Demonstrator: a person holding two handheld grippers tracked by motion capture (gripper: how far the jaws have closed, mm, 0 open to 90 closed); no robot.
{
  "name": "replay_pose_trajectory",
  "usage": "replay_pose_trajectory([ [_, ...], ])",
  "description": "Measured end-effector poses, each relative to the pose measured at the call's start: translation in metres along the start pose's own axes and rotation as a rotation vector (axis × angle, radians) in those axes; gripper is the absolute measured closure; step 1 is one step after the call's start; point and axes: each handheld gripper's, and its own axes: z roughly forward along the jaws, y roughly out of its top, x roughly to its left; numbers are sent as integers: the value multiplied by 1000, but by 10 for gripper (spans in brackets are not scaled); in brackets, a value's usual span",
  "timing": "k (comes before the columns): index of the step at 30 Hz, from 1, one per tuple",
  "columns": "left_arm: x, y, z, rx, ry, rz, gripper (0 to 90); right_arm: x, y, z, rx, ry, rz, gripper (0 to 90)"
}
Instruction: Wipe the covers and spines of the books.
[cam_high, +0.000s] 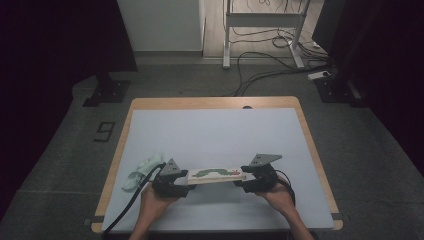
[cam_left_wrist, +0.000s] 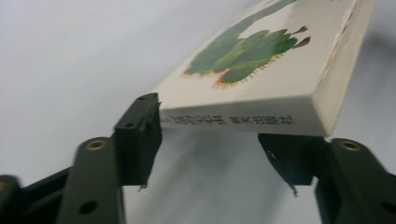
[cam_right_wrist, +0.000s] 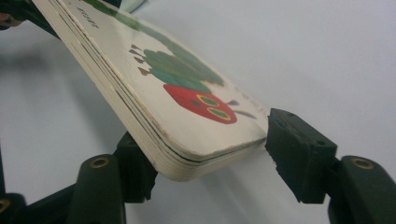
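A caterpillar board book (cam_high: 216, 175) is being held up just above the white table mat (cam_high: 215, 135), its ends lying between the spread jaws of the left gripper (cam_high: 186, 176) and the right gripper (cam_high: 243, 176), no pad visibly pressing.

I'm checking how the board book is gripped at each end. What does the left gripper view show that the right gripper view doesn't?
Left gripper view alone: the board book's spine end with a line of print along the edge, and the caterpillar's green tail. One jaw touches the spine corner; the other sits under the book.

Right gripper view alone: the caterpillar's red face and the stacked page edges at a rounded corner.

Both: the book tilted above the pale table mat, its end between the tool's two black jaws, whether either presses being unclear.
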Motion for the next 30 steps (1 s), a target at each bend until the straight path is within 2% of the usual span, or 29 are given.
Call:
replay_pose_trajectory([
  [5, -6, -9, 1, 9, -5, -20, 297, 5, -9, 0, 12, 4, 8, 324],
  [12, -16, -18, 1, 23, -25, -28, 246, 12, -23, -1, 28, 2, 18, 301],
  [19, -22, -26, 4, 46, -18, -15, 246, 17, -37, 1, 31, 12, 36, 300],
  [25, -18, -32, 6, 60, 34, 1, 285, 21, -45, 4, 21, 30, 55, 302],
  [30, -18, -36, 8, 70, 9, 2, 350, 26, -47, 8, 31, 13, 38, 303],
])
